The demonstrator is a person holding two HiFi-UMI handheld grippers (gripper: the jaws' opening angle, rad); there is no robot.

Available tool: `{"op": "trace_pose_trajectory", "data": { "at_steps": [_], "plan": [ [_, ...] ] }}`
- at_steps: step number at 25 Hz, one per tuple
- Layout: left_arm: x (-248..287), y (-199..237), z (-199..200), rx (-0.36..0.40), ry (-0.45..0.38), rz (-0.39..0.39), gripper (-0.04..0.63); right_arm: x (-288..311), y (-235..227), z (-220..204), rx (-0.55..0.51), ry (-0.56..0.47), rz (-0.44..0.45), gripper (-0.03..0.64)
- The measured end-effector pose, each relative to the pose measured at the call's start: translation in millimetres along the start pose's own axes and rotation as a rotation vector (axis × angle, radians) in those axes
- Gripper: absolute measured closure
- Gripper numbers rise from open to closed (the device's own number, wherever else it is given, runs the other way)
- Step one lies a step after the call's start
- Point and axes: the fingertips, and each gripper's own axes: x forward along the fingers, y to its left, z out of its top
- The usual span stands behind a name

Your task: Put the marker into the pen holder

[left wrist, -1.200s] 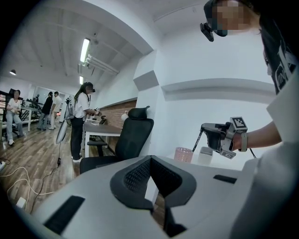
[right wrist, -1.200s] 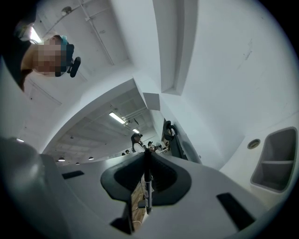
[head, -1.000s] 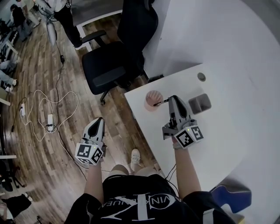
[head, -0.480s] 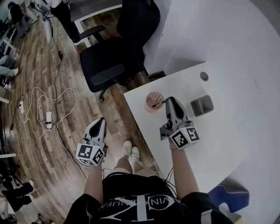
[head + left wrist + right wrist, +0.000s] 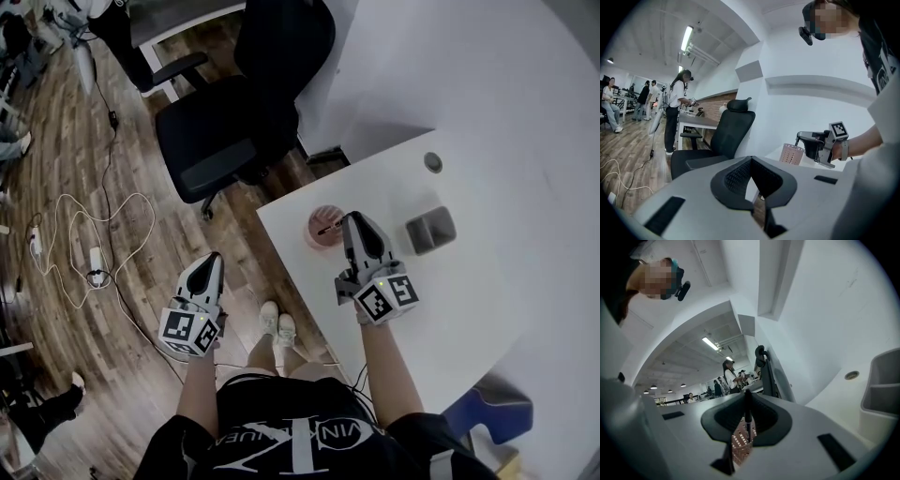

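- Since a second ago the right gripper (image 5: 349, 222) has slid left along the desk (image 5: 441, 309), from beside the pen holder (image 5: 314, 238) to over it. The marker (image 5: 329, 229) then only reached the holder's right rim.
- The marker now lies across the holder's open mouth.
- The right gripper's jaws are clamped on the marker. In the right gripper view the thin dark barrel stands upright between the pads, with the pink mesh of the holder just below its lower end.
- The marker is not yet inside the holder and hangs above the opening.
- The pen holder is a pink mesh cup standing near the desk's far left corner, close to the edge where the person stands.
- The left gripper (image 5: 210, 262) is held off the desk, left of that edge and above the wooden floor (image 5: 141, 309). Its jaws are drawn together with nothing between them.
- A grey tray (image 5: 430, 229) sits on the desk to the right of the right gripper, apart from it.
- A round cable grommet (image 5: 432, 162) lies near the desk's far edge.
- A black office chair (image 5: 225, 141) stands on the floor beyond the far left corner.
- A white cable (image 5: 70, 202) loops across the floor at the left.
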Motion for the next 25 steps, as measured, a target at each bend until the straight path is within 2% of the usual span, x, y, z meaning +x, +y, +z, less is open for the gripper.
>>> {"op": "trace_pose_trajectory", "data": {
  "at_steps": [14, 25],
  "plan": [
    [18, 4, -16, -0.029, 0.033, -0.043, 0.583, 7, 4, -26, -0.042, 0.07, 0.001, 0.565],
    [7, 11, -18, -0.044, 0.026, -0.019, 0.583, 1, 8, -27, -0.108, 0.103, 0.015, 0.552]
  ]
}}
